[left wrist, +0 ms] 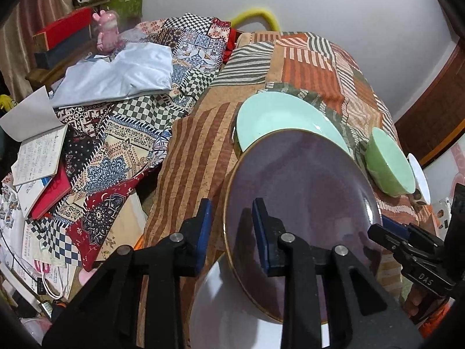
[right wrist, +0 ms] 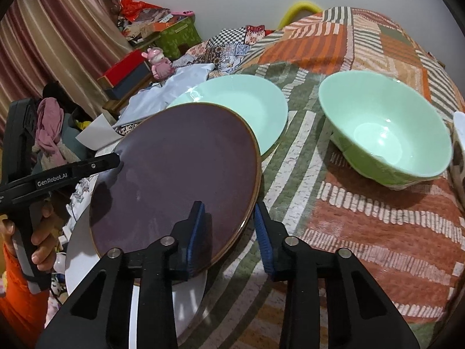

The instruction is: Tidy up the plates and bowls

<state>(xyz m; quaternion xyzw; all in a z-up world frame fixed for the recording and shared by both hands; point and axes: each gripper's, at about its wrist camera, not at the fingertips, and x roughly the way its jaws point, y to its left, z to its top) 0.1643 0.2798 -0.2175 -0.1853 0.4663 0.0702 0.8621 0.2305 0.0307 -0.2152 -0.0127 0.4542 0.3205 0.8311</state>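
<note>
- Our left gripper [left wrist: 232, 226] straddles the purple plate's [left wrist: 302, 192] left rim, jaws nearly closed; whether the pads grip, we cannot tell.
- Our right gripper [right wrist: 229, 226] straddles its right rim likewise.
- It overlaps a white plate [right wrist: 186, 299] and a mint plate [right wrist: 250, 101].

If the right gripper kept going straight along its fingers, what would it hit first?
The right gripper already straddles the purple plate rim; pushing on, the rim would likely seat deeper between its fingers, though depth is unclear.

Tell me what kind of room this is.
Probably a cluttered room in a home: a patchwork cloth covers the surface, with a curtain, stacked boxes and a pink toy figure behind.
</note>
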